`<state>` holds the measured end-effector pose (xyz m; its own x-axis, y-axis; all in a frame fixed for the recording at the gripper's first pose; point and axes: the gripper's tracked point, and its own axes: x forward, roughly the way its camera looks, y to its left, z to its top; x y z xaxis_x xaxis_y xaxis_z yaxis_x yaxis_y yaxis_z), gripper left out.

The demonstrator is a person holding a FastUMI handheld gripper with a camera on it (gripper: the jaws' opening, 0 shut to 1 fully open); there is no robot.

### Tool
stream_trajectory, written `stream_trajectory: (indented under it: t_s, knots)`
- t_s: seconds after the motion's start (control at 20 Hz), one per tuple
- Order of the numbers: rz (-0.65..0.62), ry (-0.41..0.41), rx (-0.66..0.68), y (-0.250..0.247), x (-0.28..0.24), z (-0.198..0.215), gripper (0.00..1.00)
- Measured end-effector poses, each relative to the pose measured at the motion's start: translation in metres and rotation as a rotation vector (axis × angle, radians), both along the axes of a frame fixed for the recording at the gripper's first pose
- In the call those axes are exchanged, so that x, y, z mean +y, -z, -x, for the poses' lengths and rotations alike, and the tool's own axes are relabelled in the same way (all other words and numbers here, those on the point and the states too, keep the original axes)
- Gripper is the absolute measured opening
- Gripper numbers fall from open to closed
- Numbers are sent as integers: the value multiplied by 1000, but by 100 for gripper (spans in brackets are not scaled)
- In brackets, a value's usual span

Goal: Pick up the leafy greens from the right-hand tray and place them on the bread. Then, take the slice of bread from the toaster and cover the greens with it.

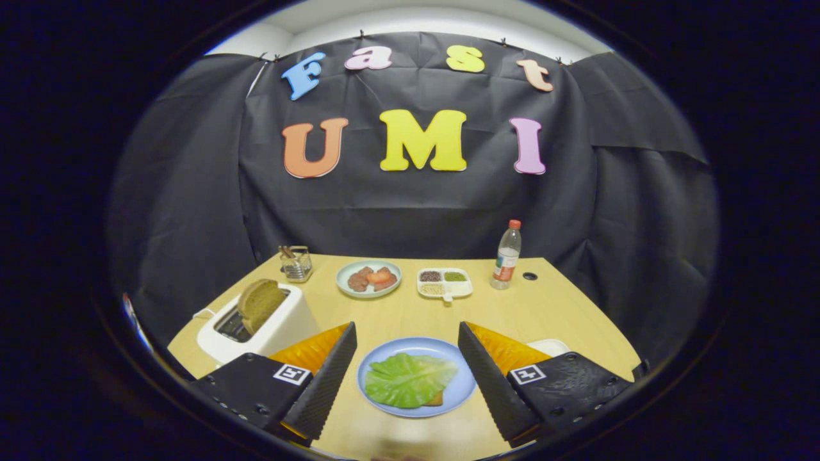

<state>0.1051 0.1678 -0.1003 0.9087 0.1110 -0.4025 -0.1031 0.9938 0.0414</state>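
Already, leafy greens on bread.

Smooth pale wood table, glossy white plastic toaster, clear plastic bottle, matt cloth wall.

The leafy greens lie flat as one broad, pale-green leaf across a slice of bread, whose brown corner peeks out beneath the leaf's near edge. Both rest on a round blue plate on the desk, between the spread fingers. A second brown slice of bread stands upright, tilted slightly, in the slot of the white toaster beyond the left finger.
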Motion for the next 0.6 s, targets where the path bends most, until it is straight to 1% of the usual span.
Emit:
stream_trajectory:
  t_s: [0.2,0.3,0.45,0.6]
  knots:
    - [-64,-37,-33,-30,45,-4,97]
    - [-59,-55,-35,-37,68,-6,96]
    - [-32,-75,-12,-30,103,-12,96]
    - [-53,-92,24,-17,135,-17,96]
